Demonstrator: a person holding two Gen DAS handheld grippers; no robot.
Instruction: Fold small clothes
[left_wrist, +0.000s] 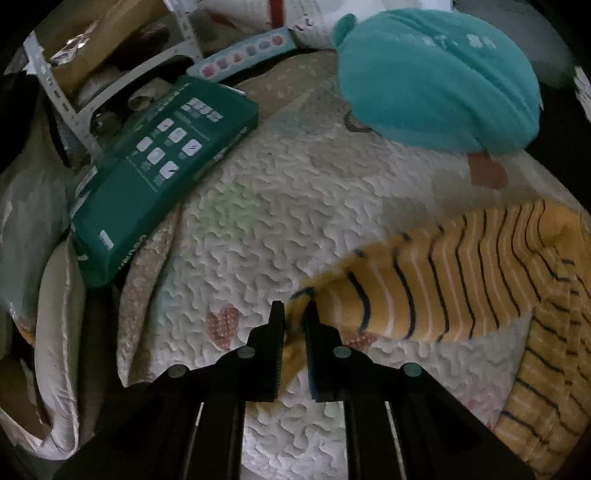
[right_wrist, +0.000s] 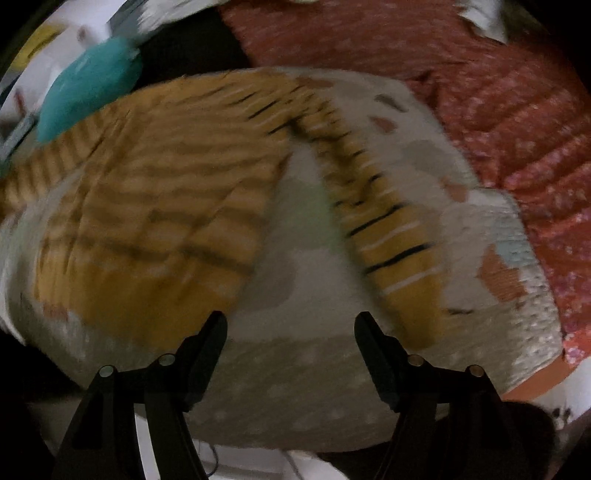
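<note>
Around the striped yellow garment (left_wrist: 461, 273) we see bare quilted mat (left_wrist: 277, 206) to its left, open for passage. Beyond that gap a green box (left_wrist: 159, 173) blocks the mat's edge; above the garment a teal cushion (left_wrist: 436, 77) crowds in, and a red blanket (right_wrist: 498, 110) borders its right.

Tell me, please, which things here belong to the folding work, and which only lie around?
For the job: striped yellow garment, left gripper shut on its cuff, right gripper open, quilted mat.
Lying about: green box, teal cushion, red blanket.
</note>
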